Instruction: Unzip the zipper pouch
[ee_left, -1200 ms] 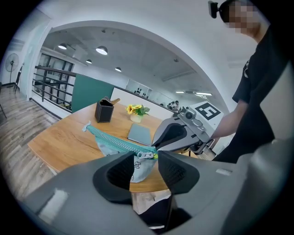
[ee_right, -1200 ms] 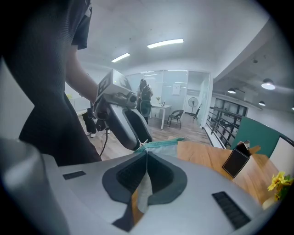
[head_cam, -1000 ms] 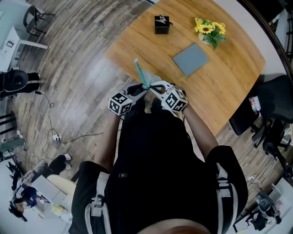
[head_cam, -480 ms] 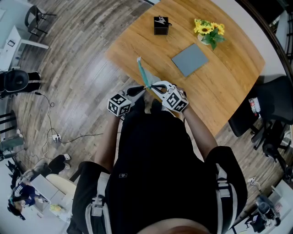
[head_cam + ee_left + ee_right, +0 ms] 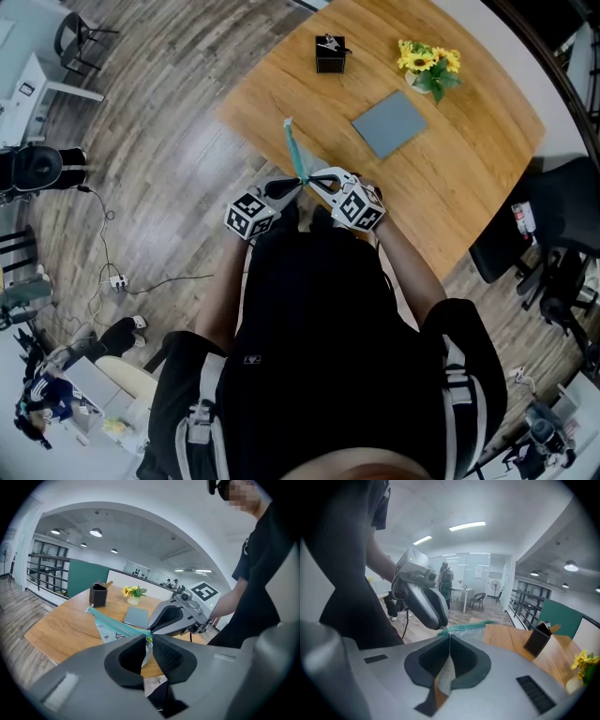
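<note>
Head view: pouch (image 5: 294, 150) is held upright above the tabletop (image 5: 281, 84) edge at 7 o'clock. Left claw (image 5: 146, 639) has just been closing and pinches the pouch's near end. Right claw (image 5: 449, 637) is clamped on the fabric alongside.

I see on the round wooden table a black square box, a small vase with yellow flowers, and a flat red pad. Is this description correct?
Not quite. The flat pad is blue-grey, not red, as the head view shows. The rest holds: the black square box and the small vase with yellow flowers stand on the round wooden table.
</note>
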A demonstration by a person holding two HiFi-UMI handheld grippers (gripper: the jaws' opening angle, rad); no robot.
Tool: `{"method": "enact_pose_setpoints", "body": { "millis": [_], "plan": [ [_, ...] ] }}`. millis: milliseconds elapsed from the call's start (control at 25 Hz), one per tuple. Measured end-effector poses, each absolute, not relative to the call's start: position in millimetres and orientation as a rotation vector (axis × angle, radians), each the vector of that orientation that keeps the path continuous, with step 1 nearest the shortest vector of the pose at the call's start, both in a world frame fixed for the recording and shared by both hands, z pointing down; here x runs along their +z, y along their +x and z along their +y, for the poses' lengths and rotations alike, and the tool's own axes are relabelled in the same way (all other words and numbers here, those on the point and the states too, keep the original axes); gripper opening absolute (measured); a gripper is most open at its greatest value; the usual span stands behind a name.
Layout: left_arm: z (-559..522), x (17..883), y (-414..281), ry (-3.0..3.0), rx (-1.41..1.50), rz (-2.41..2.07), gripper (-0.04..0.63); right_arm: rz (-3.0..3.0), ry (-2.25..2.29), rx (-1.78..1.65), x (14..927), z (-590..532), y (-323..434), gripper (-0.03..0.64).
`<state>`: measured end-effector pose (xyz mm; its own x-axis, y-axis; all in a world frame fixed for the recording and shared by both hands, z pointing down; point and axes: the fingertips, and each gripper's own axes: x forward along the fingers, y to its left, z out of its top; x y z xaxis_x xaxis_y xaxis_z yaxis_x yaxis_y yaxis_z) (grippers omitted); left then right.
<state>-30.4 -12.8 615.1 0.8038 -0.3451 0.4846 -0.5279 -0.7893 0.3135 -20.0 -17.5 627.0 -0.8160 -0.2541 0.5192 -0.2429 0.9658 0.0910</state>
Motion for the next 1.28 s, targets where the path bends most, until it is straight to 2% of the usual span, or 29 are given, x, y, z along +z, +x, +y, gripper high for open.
{"method": "enact_pose_setpoints", "body": {
  "millis": [320,840,1040,1160,1280],
  "plan": [
    [-17,614,-39,2.561,0.605,-0.741,0.003,-2.560,0.343,-0.038,626,-16,-21,0.012],
    [-22,612,-45,2.570,0.695,-0.838,0.002,-2.560,0.317,-0.058,623,-4,-29,0.011],
    [-19,603,-44,2.586,0.646,-0.819,0.000,-2.563,0.366,-0.052,622,-7,-28,0.015],
    [-18,594,-43,2.605,0.625,-0.809,-0.001,-2.579,0.416,-0.023,619,-11,-28,0.047],
    [-19,589,-43,2.608,0.615,-0.804,-0.002,-2.589,0.460,-0.012,614,-13,-28,0.113]
  ]
}}
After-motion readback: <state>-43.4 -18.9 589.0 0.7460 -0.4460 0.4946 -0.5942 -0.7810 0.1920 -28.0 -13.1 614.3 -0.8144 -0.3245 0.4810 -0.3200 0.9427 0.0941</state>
